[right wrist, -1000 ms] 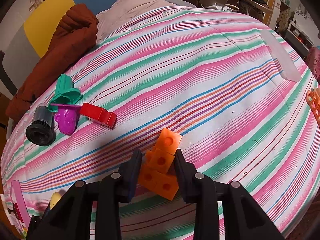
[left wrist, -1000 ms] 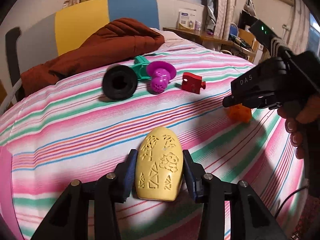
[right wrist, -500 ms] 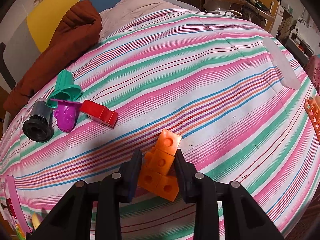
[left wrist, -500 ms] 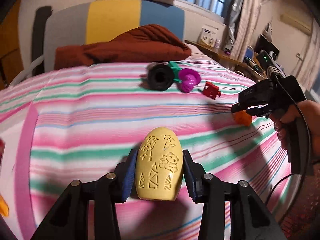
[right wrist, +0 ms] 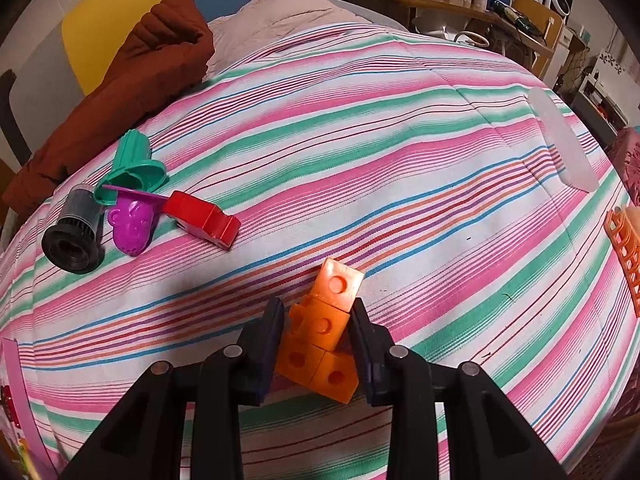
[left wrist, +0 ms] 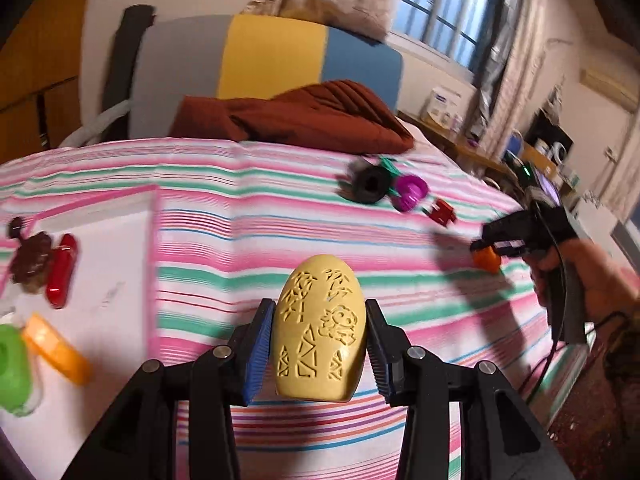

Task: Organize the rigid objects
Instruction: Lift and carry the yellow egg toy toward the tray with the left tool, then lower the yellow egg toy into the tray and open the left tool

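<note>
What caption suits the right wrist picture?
Right gripper clamps orange linked cubes above a striped bedspread.

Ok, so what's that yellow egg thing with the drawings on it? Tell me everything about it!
The yellow egg looks like matte plastic or rubber, rounded on top and flat at the bottom end. Its front has cut-in patterns: leafy marks, triangles and a small cartoon figure. It stands upright between the blue-padded jaws of the left gripper, which press on both its sides and hold it up over the striped bedcover. Nothing else touches it. Its back is hidden.
</note>
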A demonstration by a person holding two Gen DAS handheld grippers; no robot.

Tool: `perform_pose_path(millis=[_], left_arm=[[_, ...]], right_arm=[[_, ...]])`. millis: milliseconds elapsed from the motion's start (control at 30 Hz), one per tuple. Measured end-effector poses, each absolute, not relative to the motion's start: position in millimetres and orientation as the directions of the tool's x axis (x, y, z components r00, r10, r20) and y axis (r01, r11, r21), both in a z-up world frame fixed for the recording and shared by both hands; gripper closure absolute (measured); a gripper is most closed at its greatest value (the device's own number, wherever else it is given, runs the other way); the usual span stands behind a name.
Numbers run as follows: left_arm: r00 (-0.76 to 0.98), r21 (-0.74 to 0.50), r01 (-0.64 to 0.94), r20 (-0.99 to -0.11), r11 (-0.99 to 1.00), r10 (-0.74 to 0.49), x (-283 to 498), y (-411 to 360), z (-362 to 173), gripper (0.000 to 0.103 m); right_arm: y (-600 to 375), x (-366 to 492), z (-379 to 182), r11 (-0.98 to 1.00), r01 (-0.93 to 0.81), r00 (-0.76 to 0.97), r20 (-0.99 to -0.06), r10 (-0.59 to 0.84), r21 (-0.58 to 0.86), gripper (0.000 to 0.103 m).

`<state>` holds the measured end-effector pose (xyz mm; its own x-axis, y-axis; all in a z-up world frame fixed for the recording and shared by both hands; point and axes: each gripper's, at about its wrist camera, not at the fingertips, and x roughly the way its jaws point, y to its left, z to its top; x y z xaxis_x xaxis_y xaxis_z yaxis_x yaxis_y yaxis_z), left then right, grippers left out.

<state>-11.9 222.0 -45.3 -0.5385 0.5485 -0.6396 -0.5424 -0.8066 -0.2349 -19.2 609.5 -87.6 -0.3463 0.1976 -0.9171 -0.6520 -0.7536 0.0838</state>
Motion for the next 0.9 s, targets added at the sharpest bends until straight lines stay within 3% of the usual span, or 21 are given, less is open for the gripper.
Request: perform_pose_path(millis=[167,600,900], left_arm=[[-0.583,-0.250,-0.448,-0.646,-0.858,0.493,-32,185,-40,0.059],[-0.547,-0.292,-0.194,-0.760,-0.936,0.351,-101,122,-60,0.059],[-0.503,-0.297,-0.141,-0.800,-0.944,0.327,-126,114,-70,0.059]], right_arm=[[604,-18,-86,-0.763,-0.643,-0.341,-0.917,0.207,0.067,0.071],[573,-16,-83,-0.808,-0.583,-0.364,-0.917,0.162,0.089,0.075],[568,-23,-84,-0.823,-0.563,-0.366,-0.916,0.162,0.079,0.075]])
